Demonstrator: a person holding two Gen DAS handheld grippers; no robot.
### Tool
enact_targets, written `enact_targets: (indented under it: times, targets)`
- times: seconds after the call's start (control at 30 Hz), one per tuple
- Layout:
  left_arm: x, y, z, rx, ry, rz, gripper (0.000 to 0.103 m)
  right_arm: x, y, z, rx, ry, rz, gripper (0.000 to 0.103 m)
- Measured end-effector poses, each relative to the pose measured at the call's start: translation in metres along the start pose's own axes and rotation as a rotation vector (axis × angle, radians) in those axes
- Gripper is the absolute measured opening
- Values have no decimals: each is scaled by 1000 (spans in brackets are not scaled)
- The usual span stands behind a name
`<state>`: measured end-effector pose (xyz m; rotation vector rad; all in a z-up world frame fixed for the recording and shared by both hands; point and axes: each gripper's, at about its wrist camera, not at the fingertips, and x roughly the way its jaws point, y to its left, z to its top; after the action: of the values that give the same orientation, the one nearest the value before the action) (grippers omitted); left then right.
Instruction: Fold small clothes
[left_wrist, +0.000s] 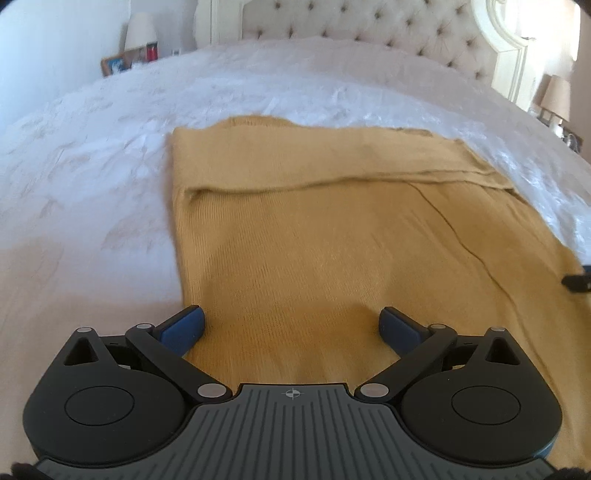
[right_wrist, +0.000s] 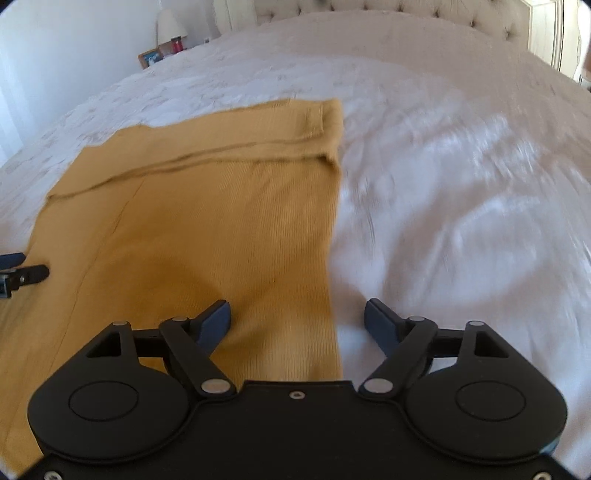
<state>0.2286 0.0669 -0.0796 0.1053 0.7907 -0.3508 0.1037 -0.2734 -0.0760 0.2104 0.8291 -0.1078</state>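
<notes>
A mustard-yellow knit garment (left_wrist: 314, 229) lies flat on the white bedspread (left_wrist: 92, 155), its far part folded over into a band. My left gripper (left_wrist: 291, 325) hovers over the garment's near left side, open, with nothing between its blue pads. In the right wrist view the same garment (right_wrist: 192, 221) fills the left half. My right gripper (right_wrist: 297, 317) is open and straddles the garment's right edge, left finger over cloth, right finger over bedspread (right_wrist: 461, 221). Each gripper's tip shows at the edge of the other's view.
A tufted headboard (left_wrist: 369, 26) runs along the far side of the bed. A lamp, a picture frame and a red item stand on a bedside table (left_wrist: 129, 55) at the far left. Another lamp (left_wrist: 556, 99) stands at the far right.
</notes>
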Motion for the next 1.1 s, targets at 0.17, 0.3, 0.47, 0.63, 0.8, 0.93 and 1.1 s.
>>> enact_targets:
  times: [0.17, 0.3, 0.47, 0.63, 0.8, 0.93, 1.1]
  targets:
    - [-34, -3, -31, -30, 72, -11, 102, -23, 1, -29, 8, 34, 25, 84]
    - [-61, 0, -61, -85, 90, -6, 102, -39, 1, -49, 43, 46, 50, 86]
    - [-84, -4, -83, -105, 109, 10, 102, -52, 4, -61, 53, 63, 74, 91]
    - [-95, -5, -95, -144, 109, 6, 102, -64, -1, -71, 108, 90, 124, 93]
    - [-99, -3, -100, -170, 94, -8, 102, -75, -5, -81, 124, 108, 157, 93]
    - [-98, -2, -101, -170, 87, -16, 102, -79, -8, -87, 131, 101, 180, 93]
    - [-100, -1, -108, -161, 56, -30, 102, -75, -14, -88, 182, 79, 242, 102]
